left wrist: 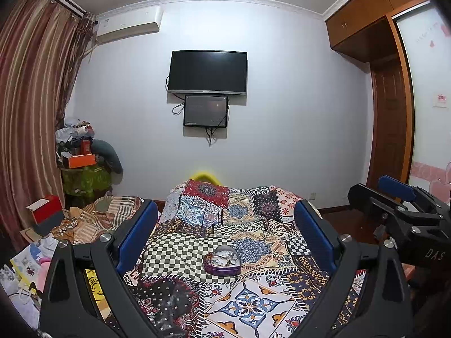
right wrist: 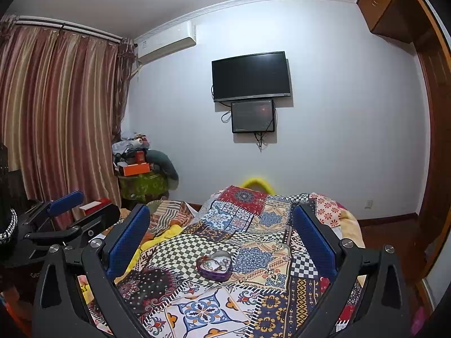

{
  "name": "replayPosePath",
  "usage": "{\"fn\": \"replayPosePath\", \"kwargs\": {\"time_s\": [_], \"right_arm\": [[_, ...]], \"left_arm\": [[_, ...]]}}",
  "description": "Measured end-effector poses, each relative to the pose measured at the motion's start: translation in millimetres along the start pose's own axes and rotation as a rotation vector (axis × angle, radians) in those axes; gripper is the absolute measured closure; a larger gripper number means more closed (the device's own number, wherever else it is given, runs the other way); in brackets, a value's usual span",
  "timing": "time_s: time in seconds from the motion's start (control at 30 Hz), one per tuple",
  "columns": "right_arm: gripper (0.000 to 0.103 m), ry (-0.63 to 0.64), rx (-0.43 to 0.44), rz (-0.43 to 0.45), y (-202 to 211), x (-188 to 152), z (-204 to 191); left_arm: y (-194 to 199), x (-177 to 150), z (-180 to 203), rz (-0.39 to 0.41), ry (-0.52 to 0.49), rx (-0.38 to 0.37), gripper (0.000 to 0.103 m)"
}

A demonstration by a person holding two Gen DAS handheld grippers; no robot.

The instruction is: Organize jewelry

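Presently, scene: a bed covered by a patchwork quilt (left wrist: 248,225) is seen from both wrist views, with a white wall behind it.
Jewelry tin: a purple heart-shaped tin (left wrist: 222,260) is set on the quilt, on a checkered patch near the bed's middle; its lid is off or out of sight, which cannot be told.
Jewelry: a tangle of small silvery and beaded pieces (left wrist: 224,256) is held inside the tin; single items cannot be told apart.
Left tool (left wrist: 225,219): its blue-padded fingers are spread wide, nothing is held between them, and it is kept above the quilt, well apart from the tin.
Right tool (right wrist: 221,222): its fingers are likewise spread wide and empty, raised above the bed, with the tin (right wrist: 214,264) seen between them farther off.
Relation of tools: each is seen at the edge of the other's view, side by side.
Wall: a dark television (left wrist: 207,71) is mounted there, with a smaller screen (left wrist: 205,111) just below it.
Left side of room: striped curtains (left wrist: 31,98) are hung beside a cluttered corner.
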State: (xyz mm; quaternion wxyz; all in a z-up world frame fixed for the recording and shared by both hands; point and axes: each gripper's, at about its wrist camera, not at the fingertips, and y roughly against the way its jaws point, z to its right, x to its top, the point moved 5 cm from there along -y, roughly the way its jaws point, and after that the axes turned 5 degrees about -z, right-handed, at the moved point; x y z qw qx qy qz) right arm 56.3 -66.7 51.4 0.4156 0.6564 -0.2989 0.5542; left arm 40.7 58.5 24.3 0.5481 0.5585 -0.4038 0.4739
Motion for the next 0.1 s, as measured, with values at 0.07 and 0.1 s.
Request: {"fn": "replayPosePath", "kwargs": {"time_s": [0.07,0.1], "right_arm": [[0.002,0.000,-0.002,-0.002,-0.3,-0.6,0.4],[0.002,0.000,-0.002,-0.003,-0.9,-1.0,1.0]], "left_arm": [[-0.7,-1.1,-0.8,-0.002,0.001,-0.001,0.006],[-1.7,-1.5,-1.2,-0.004,0.001,-0.002,0.005]]}}
